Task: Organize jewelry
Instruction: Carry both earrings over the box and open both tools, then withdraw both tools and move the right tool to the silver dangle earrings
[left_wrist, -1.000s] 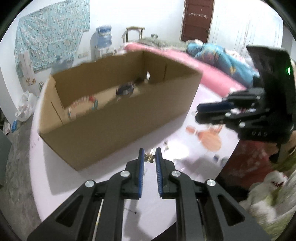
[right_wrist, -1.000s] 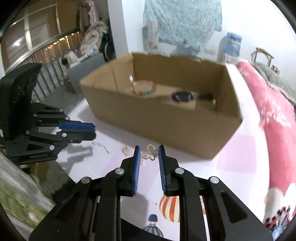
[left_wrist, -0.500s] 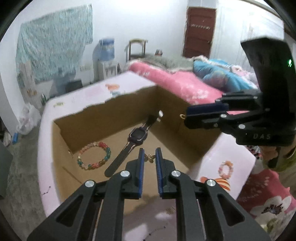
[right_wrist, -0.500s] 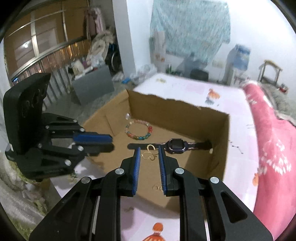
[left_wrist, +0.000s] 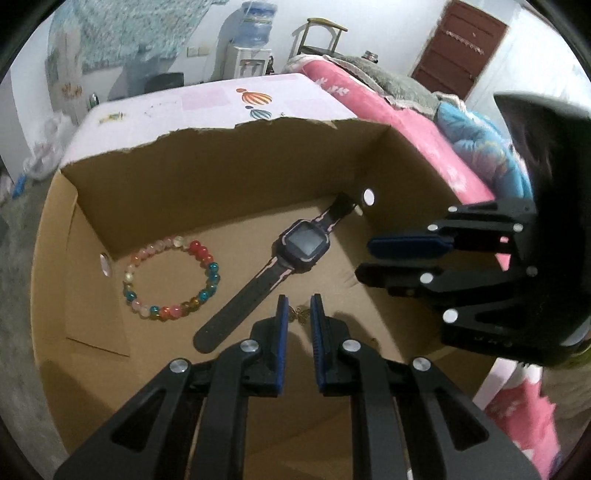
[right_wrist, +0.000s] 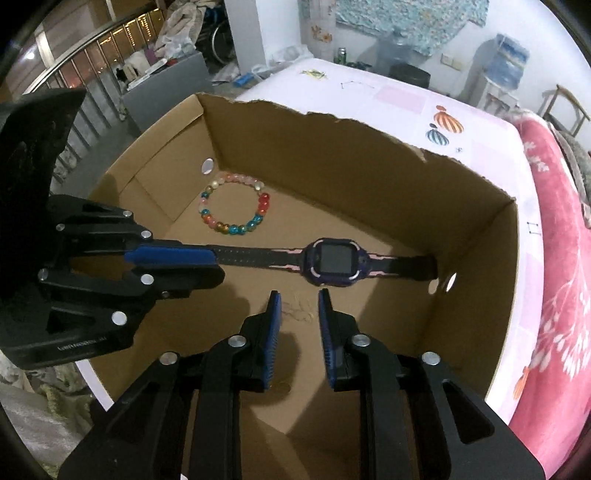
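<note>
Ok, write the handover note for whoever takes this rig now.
Left gripper: shut on a small butterfly charm, above the cardboard box.
Right gripper: jaws opening; gold earring blurred between the pads, apparently dropping free.
In the box: beaded bracelet and watch on the floor.
Left to do: release the charm into the box, confirm the earring landed inside. More jewelry outside is not visible here.
</note>
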